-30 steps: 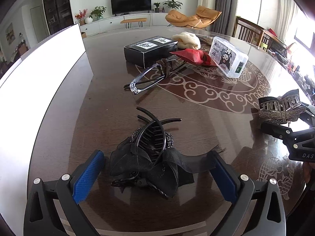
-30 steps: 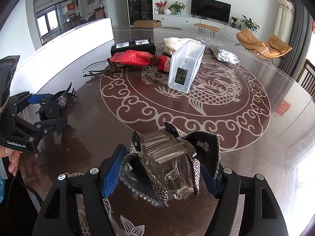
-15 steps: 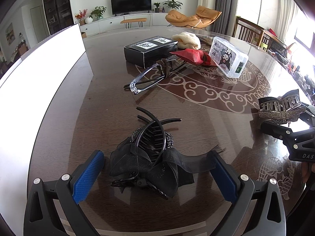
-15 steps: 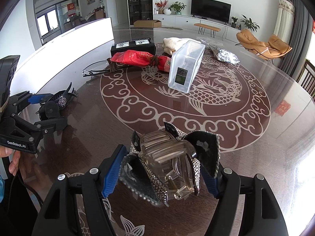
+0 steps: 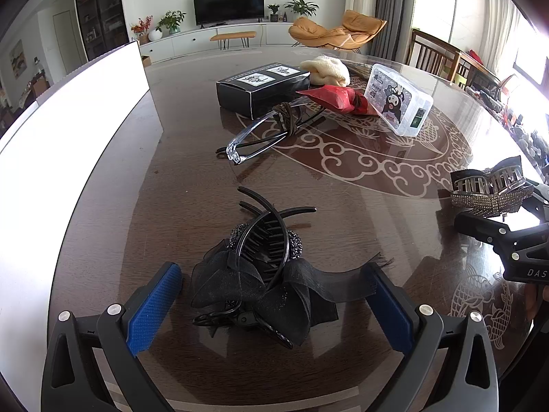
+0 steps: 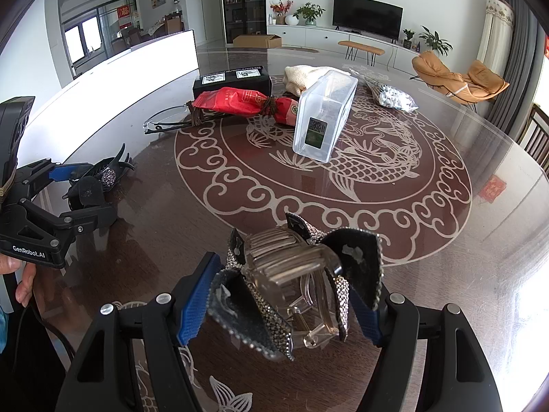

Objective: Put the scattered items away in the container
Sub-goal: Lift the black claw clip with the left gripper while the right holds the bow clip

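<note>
Hair clips are my targets. Left wrist view: the black mesh-bow clip (image 5: 264, 274) lies on the table (image 5: 171, 178) between my left gripper (image 5: 271, 304) pads, jaws apart, its prongs pointing away from me; only here does the container (image 5: 398, 99) show its cartoon lid. Right wrist view: the rhinestone claw clip (image 6: 295, 281) sits between my right gripper (image 6: 284, 300) pads, teeth facing away; contact unclear

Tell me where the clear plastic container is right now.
The clear plastic container lies on its side at the table's far middle in the right wrist view, on the dragon inlay, right of the red packet and in front of the cream cloth.
</note>
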`<move>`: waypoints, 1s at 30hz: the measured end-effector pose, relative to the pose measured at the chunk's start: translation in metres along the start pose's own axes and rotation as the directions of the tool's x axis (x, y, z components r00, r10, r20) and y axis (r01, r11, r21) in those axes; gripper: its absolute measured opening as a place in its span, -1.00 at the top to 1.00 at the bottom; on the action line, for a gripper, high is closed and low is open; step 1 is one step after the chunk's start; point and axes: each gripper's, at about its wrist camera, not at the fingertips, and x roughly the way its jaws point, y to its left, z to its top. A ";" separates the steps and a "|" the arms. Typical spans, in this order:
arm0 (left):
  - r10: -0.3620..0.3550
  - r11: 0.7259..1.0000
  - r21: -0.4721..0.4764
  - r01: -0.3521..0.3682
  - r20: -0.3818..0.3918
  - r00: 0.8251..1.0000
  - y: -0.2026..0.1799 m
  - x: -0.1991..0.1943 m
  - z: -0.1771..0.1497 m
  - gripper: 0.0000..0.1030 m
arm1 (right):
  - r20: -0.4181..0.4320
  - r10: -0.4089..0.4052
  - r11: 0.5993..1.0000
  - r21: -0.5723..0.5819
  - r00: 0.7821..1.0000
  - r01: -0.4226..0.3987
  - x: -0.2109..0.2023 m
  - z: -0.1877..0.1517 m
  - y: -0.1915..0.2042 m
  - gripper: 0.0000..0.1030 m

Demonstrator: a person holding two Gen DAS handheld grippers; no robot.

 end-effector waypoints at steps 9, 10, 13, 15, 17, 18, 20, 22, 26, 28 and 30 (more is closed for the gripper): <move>-0.001 1.000 0.001 0.001 -0.008 1.000 0.000 0.001 0.000 -1.00 | 0.000 0.000 1.000 0.000 1.000 0.000 0.000 0.000 0.000 -0.41; -0.005 1.000 0.003 0.005 -0.008 1.000 0.000 0.001 -0.001 -1.00 | 0.000 0.000 1.000 0.000 1.000 0.000 0.000 0.000 0.000 -0.41; -0.006 1.000 0.005 0.006 -0.007 1.000 0.005 0.002 0.003 -1.00 | 0.000 0.000 1.000 0.000 1.000 0.000 0.000 0.000 0.000 -0.41; -0.006 1.000 0.005 0.006 -0.007 1.000 0.005 0.002 0.002 -1.00 | 0.000 0.000 1.000 0.000 1.000 0.000 0.000 0.000 0.000 -0.41; -0.005 1.000 0.005 0.005 -0.007 1.000 0.004 0.002 0.002 -1.00 | 0.000 0.000 1.000 -0.001 1.000 0.000 0.000 0.000 0.000 -0.41; -0.005 1.000 0.005 0.005 -0.006 1.000 0.004 0.001 0.002 -1.00 | 0.000 0.000 1.000 -0.001 1.000 0.000 0.000 0.000 0.000 -0.41; -0.005 1.000 0.005 0.005 -0.006 1.000 0.005 0.001 0.002 -1.00 | 0.000 0.000 1.000 -0.001 1.000 0.000 0.000 0.000 0.000 -0.41; -0.005 1.000 0.005 0.005 -0.006 1.000 0.004 0.001 0.002 -1.00 | 0.000 0.000 1.000 -0.001 1.000 0.000 0.000 0.000 0.000 -0.41; -0.005 1.000 0.004 0.005 -0.003 1.000 0.006 -0.002 0.003 -1.00 | 0.000 0.000 1.000 -0.001 1.000 0.000 0.000 0.000 0.000 -0.41; -0.005 1.000 0.004 0.005 -0.004 1.000 0.006 -0.002 0.003 -1.00 | 0.000 0.000 1.000 -0.001 1.000 0.000 0.000 0.000 -0.001 -0.41; -0.005 1.000 0.003 0.005 -0.007 1.000 0.007 -0.002 0.004 -1.00 | 0.000 0.000 1.000 -0.001 1.000 0.000 0.000 0.000 0.000 -0.41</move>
